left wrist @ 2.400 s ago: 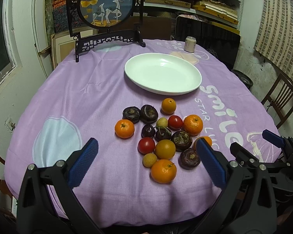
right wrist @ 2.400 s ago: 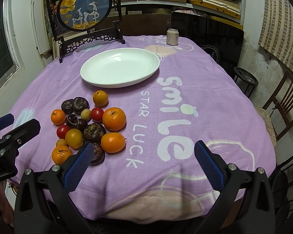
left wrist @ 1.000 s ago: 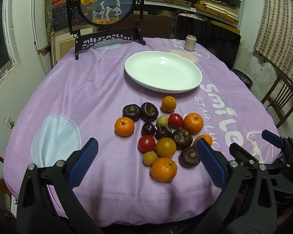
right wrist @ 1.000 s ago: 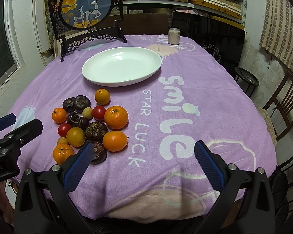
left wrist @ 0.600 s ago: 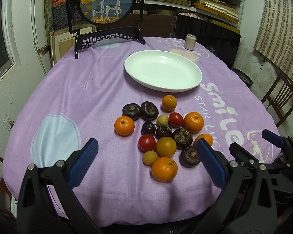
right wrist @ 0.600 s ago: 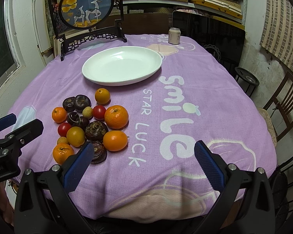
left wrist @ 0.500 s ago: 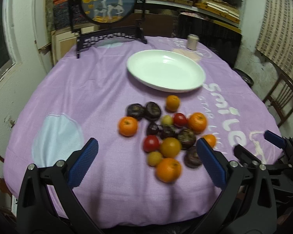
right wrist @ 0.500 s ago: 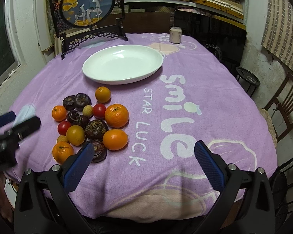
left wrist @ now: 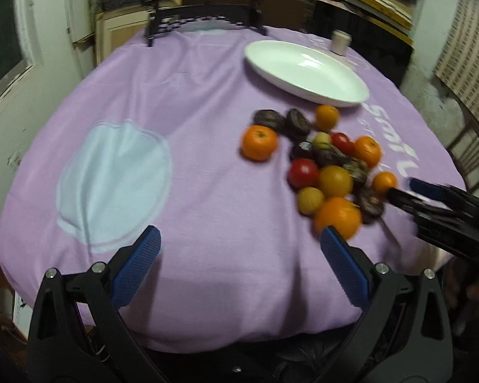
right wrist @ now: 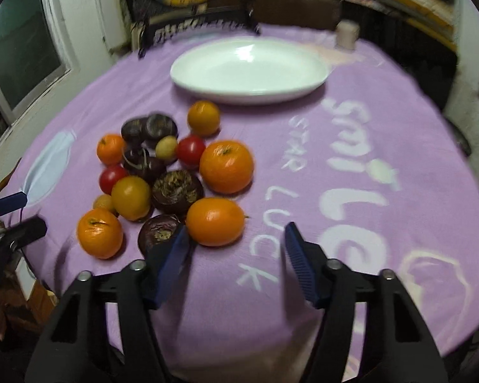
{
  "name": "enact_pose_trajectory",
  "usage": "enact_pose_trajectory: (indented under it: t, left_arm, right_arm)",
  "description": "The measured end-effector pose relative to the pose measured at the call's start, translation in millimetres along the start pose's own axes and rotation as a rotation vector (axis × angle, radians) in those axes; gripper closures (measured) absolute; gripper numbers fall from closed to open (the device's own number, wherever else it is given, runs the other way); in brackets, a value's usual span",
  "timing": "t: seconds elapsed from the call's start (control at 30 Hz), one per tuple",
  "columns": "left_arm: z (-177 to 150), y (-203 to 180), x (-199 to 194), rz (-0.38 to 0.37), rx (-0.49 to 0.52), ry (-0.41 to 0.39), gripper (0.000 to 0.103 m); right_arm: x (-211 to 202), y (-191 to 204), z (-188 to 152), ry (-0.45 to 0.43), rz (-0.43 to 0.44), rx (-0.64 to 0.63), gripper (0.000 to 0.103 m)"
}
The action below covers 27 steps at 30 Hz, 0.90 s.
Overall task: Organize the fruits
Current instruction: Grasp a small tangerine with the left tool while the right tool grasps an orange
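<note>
Looking along the left gripper [left wrist: 239,252], its blue jaws stand wide over bare purple tablecloth [left wrist: 191,102] at the frame's bottom; the fruit pile [left wrist: 322,162] sits right of centre, below the white plate [left wrist: 306,73] at upper right. From the right wrist, the right gripper [right wrist: 234,249] has just been narrowing, jaws half apart with nothing between them, just below an orange [right wrist: 214,221] at the pile's lower edge.

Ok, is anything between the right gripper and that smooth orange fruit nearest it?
Nothing visible: the right gripper, jaws just narrowed and empty, sits just short of the smooth orange fruit. A dark purple round fruit crowds its left finger.
</note>
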<state>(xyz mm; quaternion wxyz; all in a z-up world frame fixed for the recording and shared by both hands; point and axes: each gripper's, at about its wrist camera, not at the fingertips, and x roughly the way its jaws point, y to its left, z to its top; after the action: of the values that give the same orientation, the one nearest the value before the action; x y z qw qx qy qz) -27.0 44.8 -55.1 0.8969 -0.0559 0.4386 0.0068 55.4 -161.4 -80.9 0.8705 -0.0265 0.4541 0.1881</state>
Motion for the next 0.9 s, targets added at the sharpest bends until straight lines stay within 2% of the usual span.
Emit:
enact_pose_trajectory:
  t: [0.03,0.07,0.2,0.33,0.5,0.63,0.67,0.7,0.73,0.9]
  left_arm:
    - [0.6,-4.7,1.4,-0.014,0.012,0.005,0.002]
    - [-0.4,-12.1,2.7,-0.024,0.031,0.014,0.002]
    - [-2.4,-36.9,13.5,-0.046,0.099,0.056,0.002]
    - [-1.2,-51.8,19.0,-0.059,0.124,0.065,0.002]
    - [-0.5,-69.9,34.9,-0.072,0.155,0.111,0.022]
    - [4.4,-75.5,44.6,-0.052,0.148,0.115,0.024]
    - [6.3,-74.7,46.2,-0.046,0.138,0.109,0.033]
    - [7.8,-73.9,46.9,-0.035,0.134,0.102,0.058]
    - [9.5,-73.2,48.3,-0.044,0.131,0.103,0.063]
    - [12.6,-70.7,40.0,-0.073,0.137,0.085,0.063]
  right_arm:
    - [6.4,-4.4,2.3,-0.006,0.057,0.025,0.058]
    - [14.4,-5.8,4.9,0.01,0.085,0.031,0.063]
    - [7.3,-5.7,2.6,-0.014,0.087,0.025,0.064]
    - [-20.9,-20.4,-16.3,-0.064,-0.021,0.035,0.064]
    - [-33.0,-49.3,-36.8,-0.058,-0.045,0.113,0.064]
    - [-35.3,-53.7,-40.2,-0.069,-0.023,0.133,0.064]
    - [-34.5,-53.7,-40.6,-0.068,-0.019,0.131,0.064]
    - [-32.4,-52.6,-40.0,-0.063,-0.011,0.131,0.064]
    - [-31.2,-52.3,-40.3,-0.062,-0.004,0.133,0.064]
    - [-30.5,-49.3,-37.5,-0.072,0.01,0.135,0.064]
